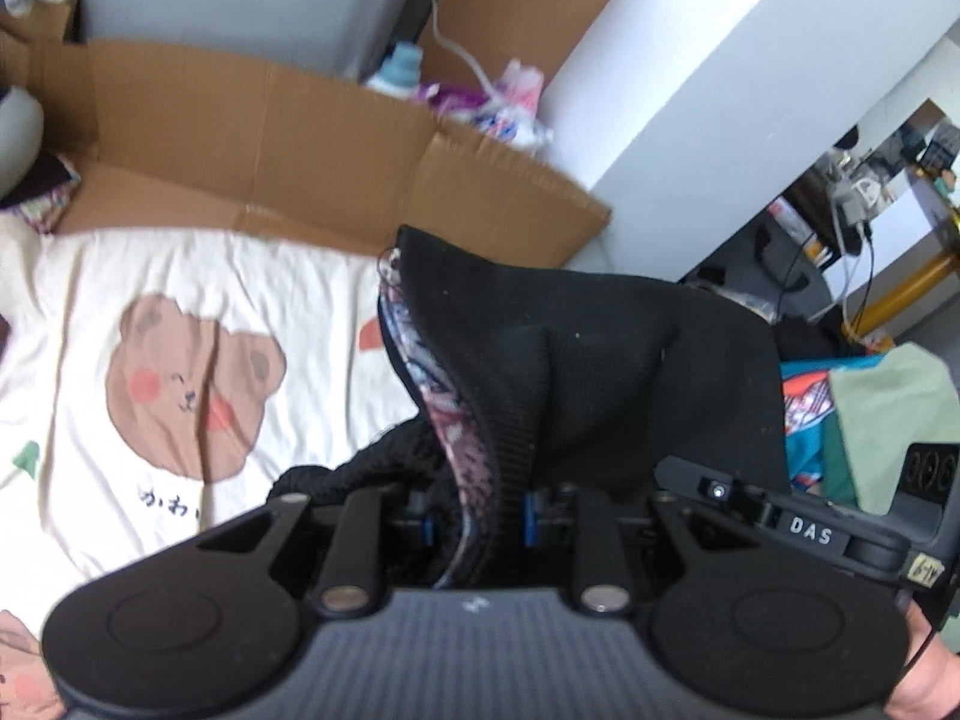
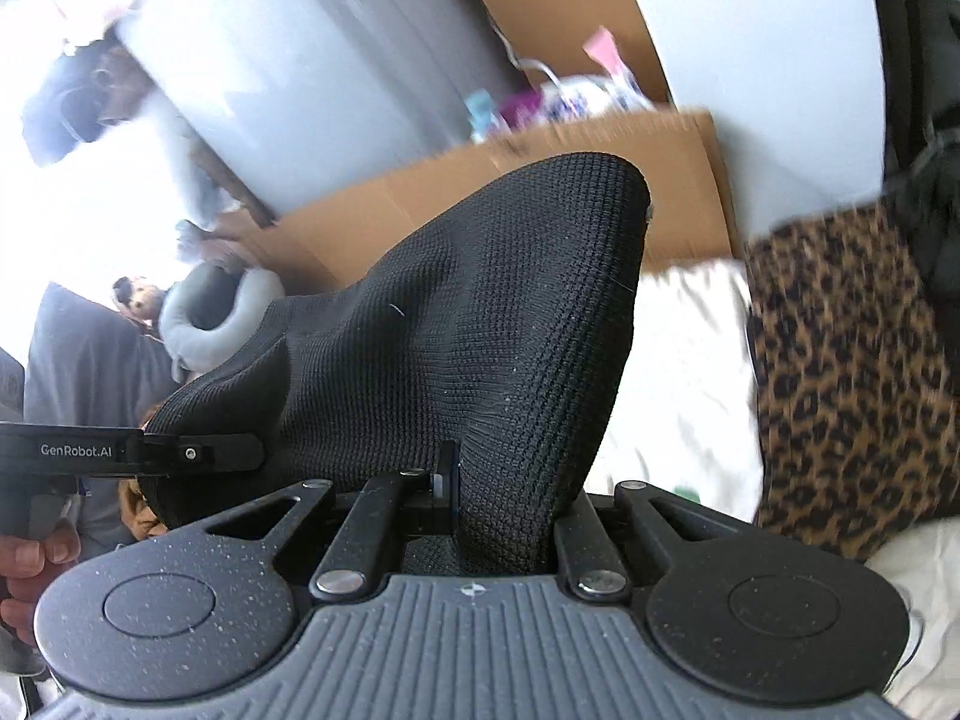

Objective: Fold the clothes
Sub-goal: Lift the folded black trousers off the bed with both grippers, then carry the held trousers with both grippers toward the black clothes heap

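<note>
Fabric of the black knit garment [image 1: 600,360] stretches between both grippers above the bed [image 1: 78,300]: left gripper [image 1: 477,516] and right gripper [image 2: 480,480] each clamp an edge, its span running left-right.

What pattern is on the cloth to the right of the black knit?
Leopard print, tan with black spots, clearest in the right wrist view beside the black knit.
</note>
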The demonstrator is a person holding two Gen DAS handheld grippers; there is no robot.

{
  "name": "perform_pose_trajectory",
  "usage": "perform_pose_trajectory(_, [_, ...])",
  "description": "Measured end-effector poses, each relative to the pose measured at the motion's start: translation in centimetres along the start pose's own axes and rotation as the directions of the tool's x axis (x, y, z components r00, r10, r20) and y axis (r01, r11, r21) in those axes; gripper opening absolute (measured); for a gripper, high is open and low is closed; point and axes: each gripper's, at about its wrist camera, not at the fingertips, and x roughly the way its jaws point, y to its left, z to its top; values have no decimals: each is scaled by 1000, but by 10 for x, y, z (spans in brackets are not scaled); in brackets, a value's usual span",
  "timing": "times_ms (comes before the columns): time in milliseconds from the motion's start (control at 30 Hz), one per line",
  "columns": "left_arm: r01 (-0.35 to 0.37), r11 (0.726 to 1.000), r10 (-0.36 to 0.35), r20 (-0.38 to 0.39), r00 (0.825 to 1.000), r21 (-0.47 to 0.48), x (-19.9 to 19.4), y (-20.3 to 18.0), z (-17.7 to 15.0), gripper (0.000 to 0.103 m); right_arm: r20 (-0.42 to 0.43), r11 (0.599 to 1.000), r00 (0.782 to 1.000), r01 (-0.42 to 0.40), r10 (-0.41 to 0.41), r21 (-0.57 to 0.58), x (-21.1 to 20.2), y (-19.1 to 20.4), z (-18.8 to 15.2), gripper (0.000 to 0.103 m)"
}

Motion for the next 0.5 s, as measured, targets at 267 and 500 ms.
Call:
perform_pose_trajectory(267, [-2, 1000, 3, 57, 998, -25, -45, -18, 8, 26, 32, 998, 999, -5, 7, -70, -42, 35, 29, 8])
perform_pose_trajectory(500, [23, 999, -18, 123, 992, -36, -86, -38, 16, 26, 75, 994, 997, -15, 23, -110, -84, 59, 57, 8])
